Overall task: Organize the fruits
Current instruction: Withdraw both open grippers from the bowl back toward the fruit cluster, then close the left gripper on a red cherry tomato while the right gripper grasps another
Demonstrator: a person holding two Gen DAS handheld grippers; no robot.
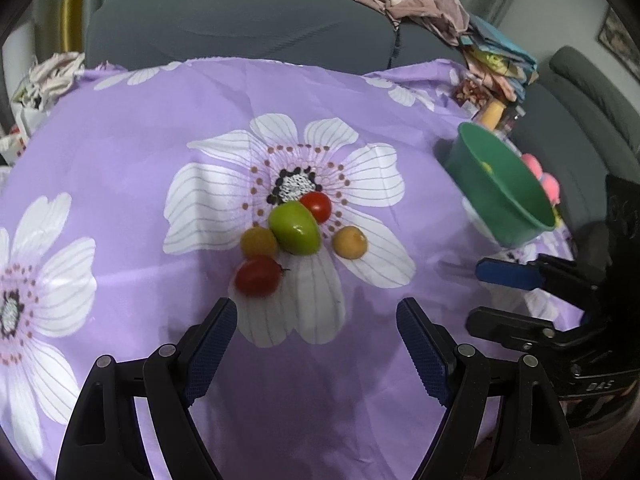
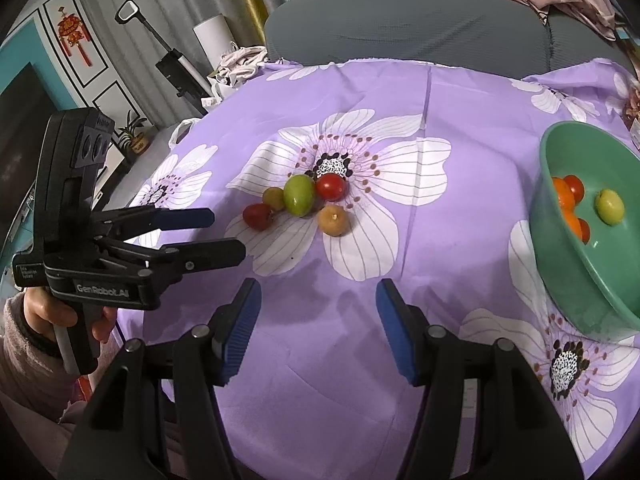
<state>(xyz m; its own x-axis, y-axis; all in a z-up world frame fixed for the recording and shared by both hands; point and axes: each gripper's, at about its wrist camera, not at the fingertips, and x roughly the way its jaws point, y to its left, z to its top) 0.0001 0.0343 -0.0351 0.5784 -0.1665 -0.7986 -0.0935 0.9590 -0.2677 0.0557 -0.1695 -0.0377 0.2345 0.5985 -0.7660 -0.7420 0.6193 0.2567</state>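
Observation:
Several small fruits lie clustered on a purple flowered cloth [image 1: 160, 128]: a green fruit [image 1: 294, 229] [image 2: 298, 194], a red tomato [image 1: 317, 206] [image 2: 331, 186] behind it, another red tomato [image 1: 257, 276] [image 2: 257, 216] nearest my left gripper, and two yellow fruits [image 1: 349, 242] [image 2: 333, 220]. A green bowl [image 1: 500, 184] [image 2: 560, 272] at the right holds orange, red and green fruits [image 2: 609, 206]. My left gripper [image 1: 317, 320] [image 2: 224, 232] is open and empty, just short of the cluster. My right gripper [image 2: 318, 308] [image 1: 478, 292] is open and empty.
A grey sofa [image 1: 240, 24] [image 2: 400, 20] stands behind the table with clothes [image 1: 424, 4] piled on it. Packets and pink objects [image 1: 536, 172] lie beyond the bowl. A white bag [image 2: 240, 64] sits off the cloth's far left corner.

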